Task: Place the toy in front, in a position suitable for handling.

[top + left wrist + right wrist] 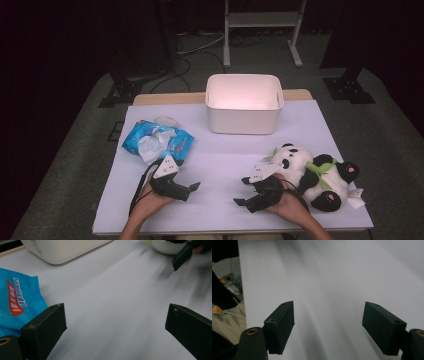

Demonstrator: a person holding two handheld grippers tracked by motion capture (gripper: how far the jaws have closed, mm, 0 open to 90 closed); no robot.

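While both grippers gape: one panda (310, 172); one wipes pack (156, 141); one bin (244, 103).

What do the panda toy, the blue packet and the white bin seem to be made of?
Panda toy: soft plush fabric, judging by its fuzzy, rounded outline. Blue packet: thin glossy plastic film, probably; it is crinkled and printed, with white tissue sticking out. White bin: likely rigid plastic with a smooth matte surface and rounded corners.
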